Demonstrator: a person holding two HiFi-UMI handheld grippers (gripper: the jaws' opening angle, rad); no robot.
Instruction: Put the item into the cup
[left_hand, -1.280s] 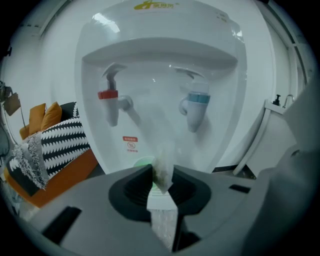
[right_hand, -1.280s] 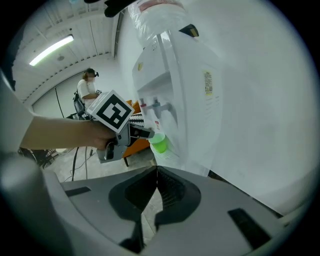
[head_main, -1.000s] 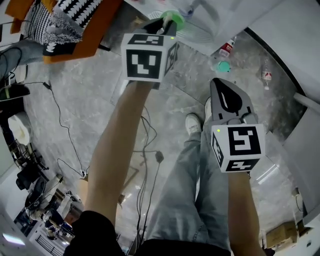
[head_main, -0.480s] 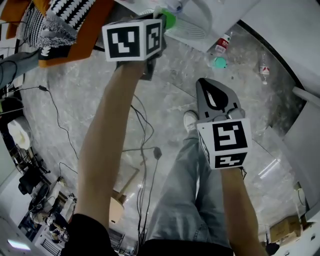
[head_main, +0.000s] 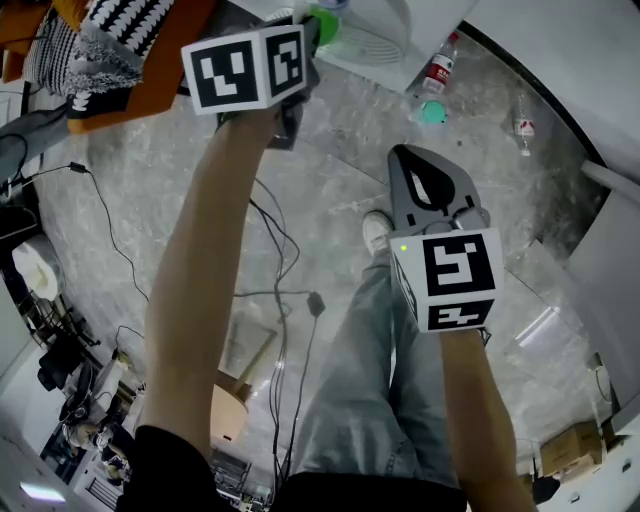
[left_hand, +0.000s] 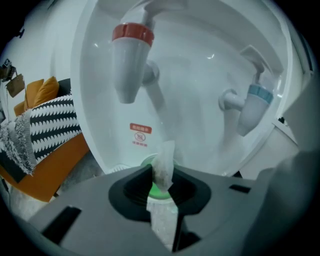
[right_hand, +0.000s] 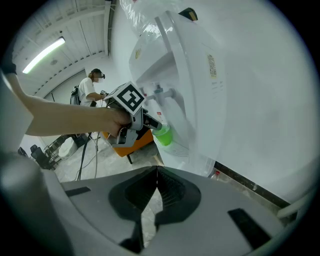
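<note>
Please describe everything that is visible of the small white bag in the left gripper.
The bag is a small flat sachet, pale and half translucent, with fine dark specks inside. It stands almost upright, pinched between the jaws of the left gripper, its top corner rising above them. The green cup shows just behind it, below the white dispenser.

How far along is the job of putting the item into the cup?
Done: the left gripper has the white sachet clamped. In hand: the sachet hangs over the green cup at the water dispenser. Left: lower it in and let go. The right gripper is shut and empty.
</note>
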